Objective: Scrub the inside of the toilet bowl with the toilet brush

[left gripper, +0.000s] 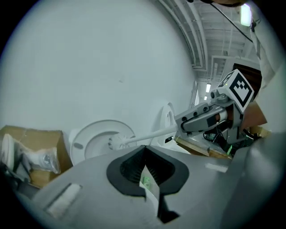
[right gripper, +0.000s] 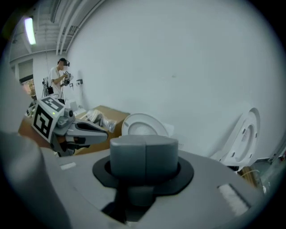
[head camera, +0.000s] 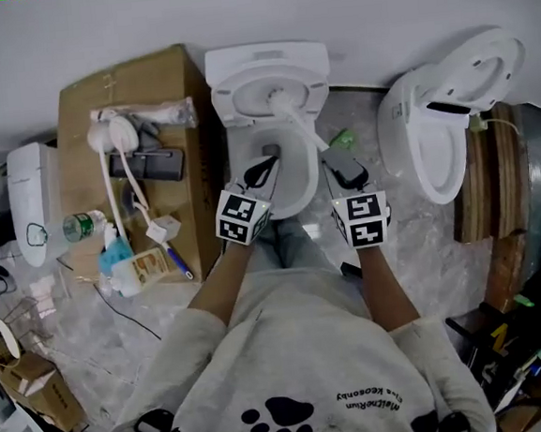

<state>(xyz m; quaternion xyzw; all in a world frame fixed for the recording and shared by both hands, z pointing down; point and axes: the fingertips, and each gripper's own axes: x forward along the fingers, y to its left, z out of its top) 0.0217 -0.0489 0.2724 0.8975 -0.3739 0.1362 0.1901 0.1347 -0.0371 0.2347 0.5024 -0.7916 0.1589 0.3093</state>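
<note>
Plain white wall runs behind a white toilet bowl [head camera: 236, 171] set on a plastic-covered floor. The right gripper [head camera: 341, 165] has its jaws pressed together on the handle end of the toilet brush [head camera: 302, 125]; in the right gripper view the two grey jaws meet along a single seam. From there the white handle slants toward 11 o'clock across the bowl, and the bristle head [head camera: 275, 97] lies at the bowl's 12 o'clock end, just in front of the raised seat; whether it touches the porcelain cannot be told. The left gripper [head camera: 261, 172] hangs over the bowl's 7 o'clock rim with its ribbed pads meeting at the tips and nothing between them. At 9 o'clock of the bowl stands a cardboard box [head camera: 160, 79] with clutter on top. At 3 o'clock is a second toilet [head camera: 434, 154], its lid up.
</note>
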